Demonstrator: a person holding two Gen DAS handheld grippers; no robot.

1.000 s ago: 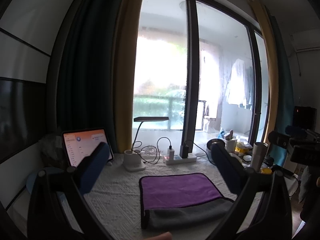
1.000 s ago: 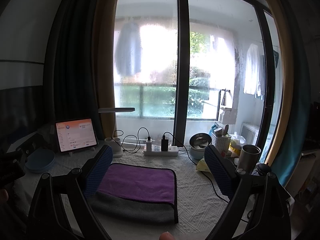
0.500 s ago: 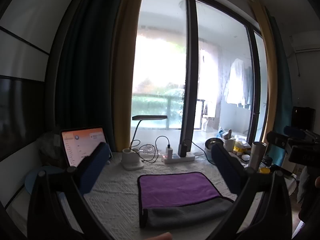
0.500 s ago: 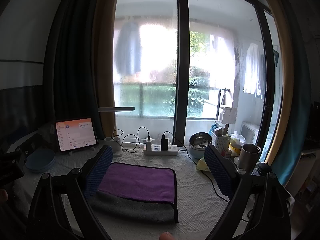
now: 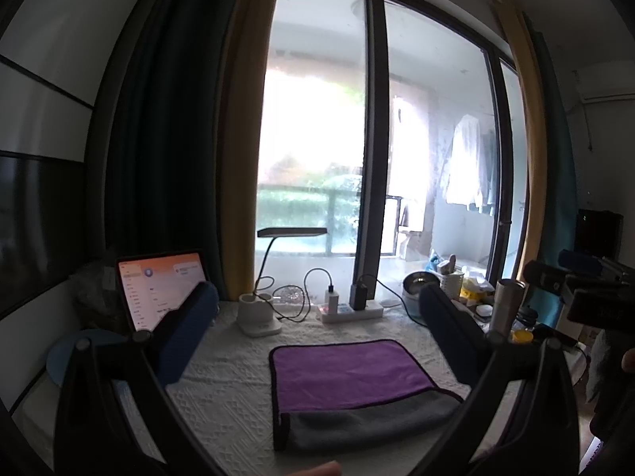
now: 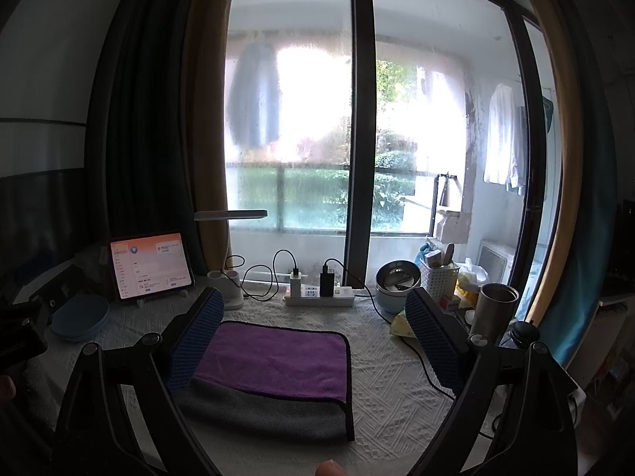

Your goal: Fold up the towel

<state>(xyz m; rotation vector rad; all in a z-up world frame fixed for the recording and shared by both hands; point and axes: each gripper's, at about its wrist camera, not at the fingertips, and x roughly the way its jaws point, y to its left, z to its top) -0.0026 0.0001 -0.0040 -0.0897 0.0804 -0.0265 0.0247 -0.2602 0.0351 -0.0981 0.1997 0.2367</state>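
A towel (image 5: 349,373), purple on top with a grey underside turned up along its near edge, lies folded flat on the white textured table cover. It also shows in the right wrist view (image 6: 278,361). My left gripper (image 5: 317,341) is open and empty, held above the table with the towel between and below its fingers. My right gripper (image 6: 313,341) is open and empty too; its left finger hides the towel's left edge. The right gripper's body (image 5: 595,289) shows at the right of the left wrist view.
At the back stand a lit tablet (image 6: 151,265), a desk lamp (image 5: 262,317), a white power strip (image 6: 319,297) with chargers and cables, a metal bowl (image 6: 397,283), a white basket (image 6: 438,277) and a steel cup (image 6: 494,309). A blue plate (image 6: 79,317) lies left.
Almost nothing: the left wrist view has drifted slightly, so the towel sits a little lower and to the left. Both grippers stay open and the towel has not moved.
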